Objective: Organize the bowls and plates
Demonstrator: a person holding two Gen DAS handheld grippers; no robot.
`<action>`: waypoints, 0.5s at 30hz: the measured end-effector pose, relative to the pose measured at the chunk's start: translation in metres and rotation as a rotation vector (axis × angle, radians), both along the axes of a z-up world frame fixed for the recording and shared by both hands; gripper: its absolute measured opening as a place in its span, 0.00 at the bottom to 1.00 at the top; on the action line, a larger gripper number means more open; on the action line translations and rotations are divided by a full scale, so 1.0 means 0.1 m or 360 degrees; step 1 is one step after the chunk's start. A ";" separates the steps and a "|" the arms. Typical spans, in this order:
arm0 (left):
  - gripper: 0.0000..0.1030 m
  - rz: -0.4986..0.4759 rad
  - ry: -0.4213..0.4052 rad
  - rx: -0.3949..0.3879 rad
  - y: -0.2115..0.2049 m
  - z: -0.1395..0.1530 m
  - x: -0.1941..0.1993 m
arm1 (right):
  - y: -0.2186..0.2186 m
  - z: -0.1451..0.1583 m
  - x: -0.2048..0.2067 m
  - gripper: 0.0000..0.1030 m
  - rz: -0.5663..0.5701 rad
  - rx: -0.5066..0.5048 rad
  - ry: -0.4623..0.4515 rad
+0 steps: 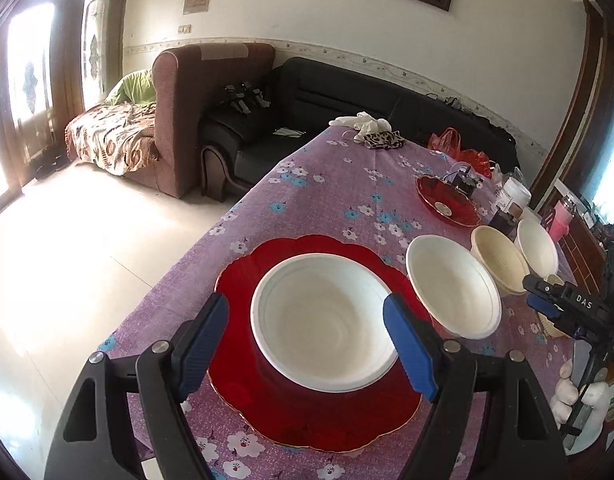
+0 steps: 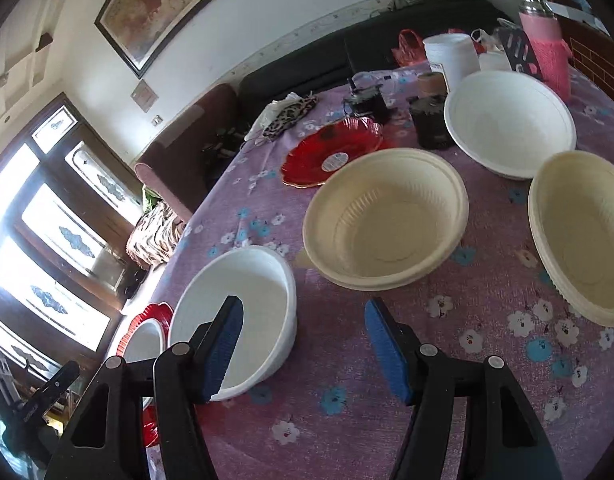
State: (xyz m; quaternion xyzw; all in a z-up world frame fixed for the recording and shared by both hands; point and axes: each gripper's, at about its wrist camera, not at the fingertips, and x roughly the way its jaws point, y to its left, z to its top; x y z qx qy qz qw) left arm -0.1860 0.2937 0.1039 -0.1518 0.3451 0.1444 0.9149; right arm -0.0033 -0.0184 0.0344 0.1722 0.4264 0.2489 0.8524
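Note:
A large red plate (image 1: 239, 276) lies on the purple flowered tablecloth (image 1: 331, 184) with a white bowl (image 1: 323, 320) standing on it. My left gripper (image 1: 307, 344) is open, its blue pads on either side of that bowl and clear of its rim. To the right stand a second white bowl (image 1: 453, 286), a cream bowl (image 1: 499, 260) and another white bowl (image 1: 537, 246). My right gripper (image 2: 305, 348) is open over bare cloth, its left finger in front of the white bowl (image 2: 243, 312). Beyond it are two cream bowls (image 2: 387, 216) (image 2: 583, 236), a white bowl (image 2: 511, 122) and a small red plate (image 2: 331, 152).
At the table's far end stand a white jar (image 2: 453, 56), a pink bottle (image 2: 547, 44), a dark jar (image 2: 429, 124) and a leopard-print cloth (image 2: 291, 114). The table edge (image 1: 195, 248) drops to the floor on the left. A gloved hand (image 1: 579, 396) holds the right gripper (image 1: 537, 295).

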 end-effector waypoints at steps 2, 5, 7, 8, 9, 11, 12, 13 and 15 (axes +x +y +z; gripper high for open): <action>0.77 -0.0040 0.0012 -0.0011 -0.05 0.01 0.09 | 0.13 -0.13 0.06 0.66 0.0027 0.0004 0.0061; 0.77 -0.0152 0.0049 -0.0028 -0.17 0.05 0.31 | 0.29 -0.25 0.09 0.66 0.0063 0.0022 0.0116; 0.77 -0.0251 0.0092 -0.0064 -0.24 0.08 0.56 | 0.36 -0.30 0.12 0.67 0.0082 0.0024 0.0133; 0.77 -0.0282 0.0106 -0.0076 -0.27 0.08 0.67 | 0.40 -0.32 0.11 0.67 0.0090 0.0029 0.0139; 0.77 -0.0314 0.0130 -0.0090 -0.30 0.08 0.82 | 0.44 -0.34 0.11 0.67 0.0098 0.0034 0.0144; 0.77 -0.0373 0.0162 -0.0119 -0.36 0.04 1.08 | 0.48 -0.37 0.10 0.67 0.0111 0.0030 0.0142; 0.77 -0.0398 0.0196 -0.0133 -0.39 0.00 1.24 | 0.52 -0.38 0.09 0.67 0.0118 0.0019 0.0135; 0.77 -0.0412 0.0232 -0.0146 -0.42 -0.05 1.36 | 0.54 -0.39 0.08 0.67 0.0127 0.0010 0.0127; 0.77 -0.0470 0.0324 -0.0214 -0.47 -0.20 1.65 | 0.56 -0.42 0.05 0.67 0.0141 -0.0011 0.0112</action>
